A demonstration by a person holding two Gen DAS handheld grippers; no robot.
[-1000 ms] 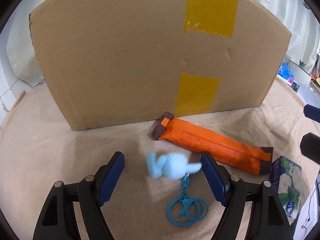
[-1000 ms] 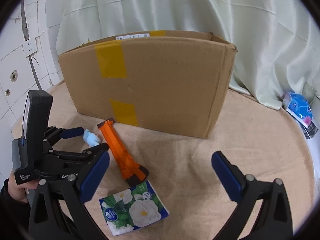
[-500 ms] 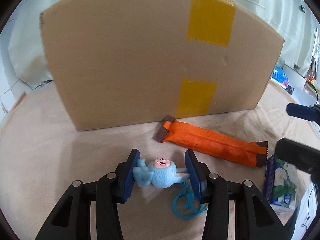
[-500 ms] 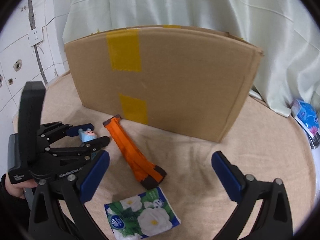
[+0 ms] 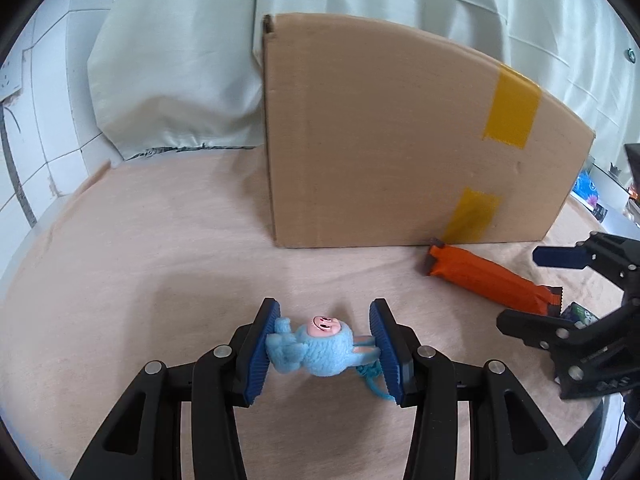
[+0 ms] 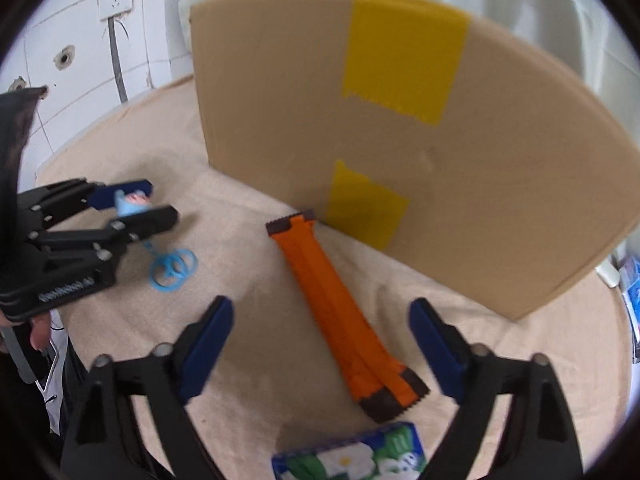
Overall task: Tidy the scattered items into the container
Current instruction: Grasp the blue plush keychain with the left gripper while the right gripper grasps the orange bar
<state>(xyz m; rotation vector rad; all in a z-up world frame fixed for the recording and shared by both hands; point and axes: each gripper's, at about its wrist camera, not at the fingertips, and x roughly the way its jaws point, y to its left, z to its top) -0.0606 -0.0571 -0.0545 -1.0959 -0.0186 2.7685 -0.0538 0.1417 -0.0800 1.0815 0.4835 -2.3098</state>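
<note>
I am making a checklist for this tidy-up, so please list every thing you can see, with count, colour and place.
cardboard box: 1, brown with yellow tape, standing at the back of the table
plush keychain: 1, light blue with pink face, held between the left gripper pads
orange packet: 1, orange with dark ends, lying in front of the box
tissue pack: 1, green and white floral, nearest the right gripper
tablecloth: 1, beige, covering the table
curtain: 1, pale green, behind the box
left gripper: 1, black with blue pads, shut on the keychain
right gripper: 1, black with blue pads, open above the packet
</note>
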